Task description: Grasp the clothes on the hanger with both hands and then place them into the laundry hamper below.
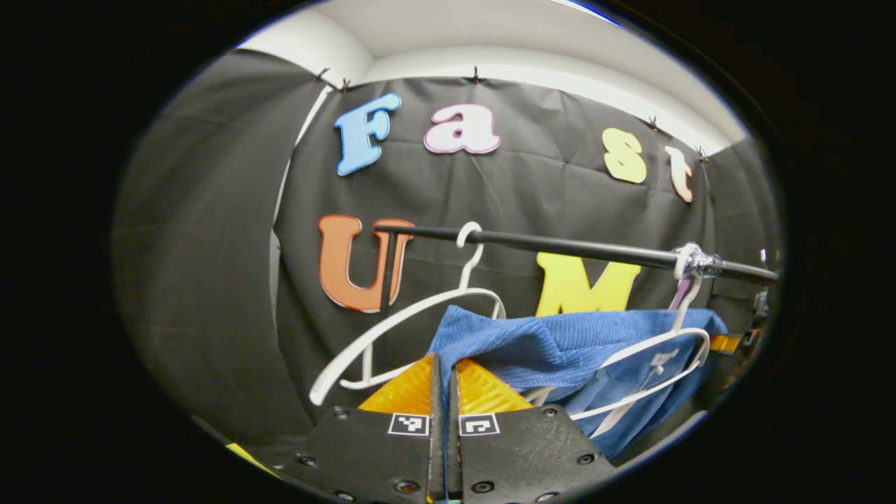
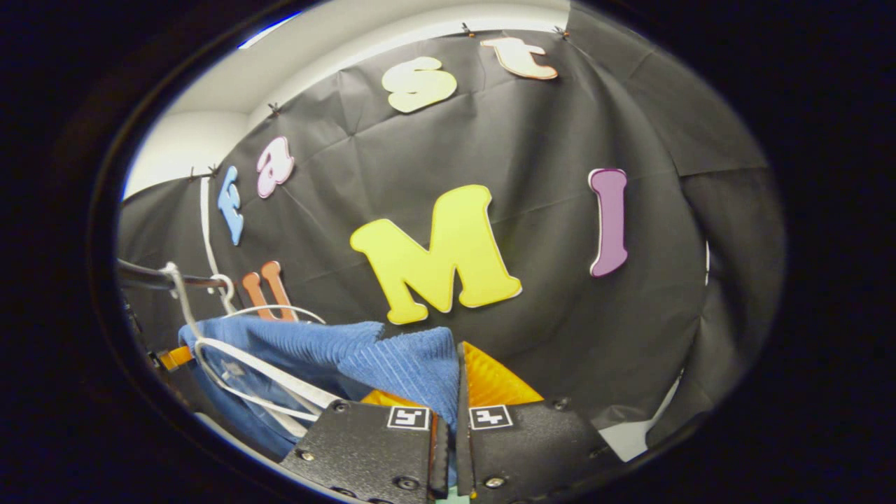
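A blue ribbed garment point(image 1: 560, 346) is draped up between two white hangers point(image 1: 413, 318) point(image 1: 665, 357) that hook on a black rail point(image 1: 560, 246). My left gripper point(image 1: 443, 371) is shut on the garment's left edge, the cloth pinched between its fingers. In the right gripper view the same blue garment point(image 2: 336, 357) stretches left toward a white hanger point(image 2: 245, 378) and the rail point(image 2: 150, 278). My right gripper point(image 2: 455, 381) is shut on its right end, with cloth bunched over the left finger. The hamper is hidden.
The black booth cloth point(image 1: 210, 245) hangs close behind the rail, with a white wall and ceiling point(image 1: 490, 35) above. A small orange tag point(image 2: 173, 357) sits near the rail's end fitting.
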`<state>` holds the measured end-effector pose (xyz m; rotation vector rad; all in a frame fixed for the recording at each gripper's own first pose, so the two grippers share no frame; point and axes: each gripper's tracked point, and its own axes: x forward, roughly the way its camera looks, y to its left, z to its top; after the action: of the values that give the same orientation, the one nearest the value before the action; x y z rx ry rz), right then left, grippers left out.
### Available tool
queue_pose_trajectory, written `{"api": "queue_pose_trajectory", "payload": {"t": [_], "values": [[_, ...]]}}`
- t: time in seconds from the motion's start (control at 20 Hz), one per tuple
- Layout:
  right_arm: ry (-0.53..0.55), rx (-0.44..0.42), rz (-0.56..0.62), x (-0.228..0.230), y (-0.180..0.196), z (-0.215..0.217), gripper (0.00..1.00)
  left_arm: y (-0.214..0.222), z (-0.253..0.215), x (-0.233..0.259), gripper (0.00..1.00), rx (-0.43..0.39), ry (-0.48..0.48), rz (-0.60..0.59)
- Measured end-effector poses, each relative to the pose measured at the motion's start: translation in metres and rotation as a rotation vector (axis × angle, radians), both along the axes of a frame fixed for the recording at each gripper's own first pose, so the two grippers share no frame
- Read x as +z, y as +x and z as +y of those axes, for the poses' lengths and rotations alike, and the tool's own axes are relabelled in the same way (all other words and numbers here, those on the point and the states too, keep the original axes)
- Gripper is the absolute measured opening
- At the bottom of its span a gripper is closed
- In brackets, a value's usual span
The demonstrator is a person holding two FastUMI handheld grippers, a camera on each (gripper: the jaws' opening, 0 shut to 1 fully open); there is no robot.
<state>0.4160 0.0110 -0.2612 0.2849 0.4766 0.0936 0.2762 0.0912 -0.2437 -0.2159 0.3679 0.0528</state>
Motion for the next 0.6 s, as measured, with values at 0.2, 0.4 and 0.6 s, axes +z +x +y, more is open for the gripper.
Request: {"api": "queue_pose_trajectory", "payload": {"t": [0.2, 0.4, 0.6], "values": [[0.067, 0.032, 0.072, -0.037, 0.005, 0.012, 0.08, 0.011, 0.001, -0.003, 0.07, -0.050, 0.011, -0.005], [0.116, 0.022, 0.137, -0.069, 0.001, 0.014, 0.08, 0.001, 0.003, -0.026, 0.02, -0.057, -0.001, 0.051], [0.135, 0.018, 0.180, -0.091, -0.002, 0.018, 0.08, -0.008, 0.004, -0.045, 0.02, -0.076, 0.009, 0.083]]}}
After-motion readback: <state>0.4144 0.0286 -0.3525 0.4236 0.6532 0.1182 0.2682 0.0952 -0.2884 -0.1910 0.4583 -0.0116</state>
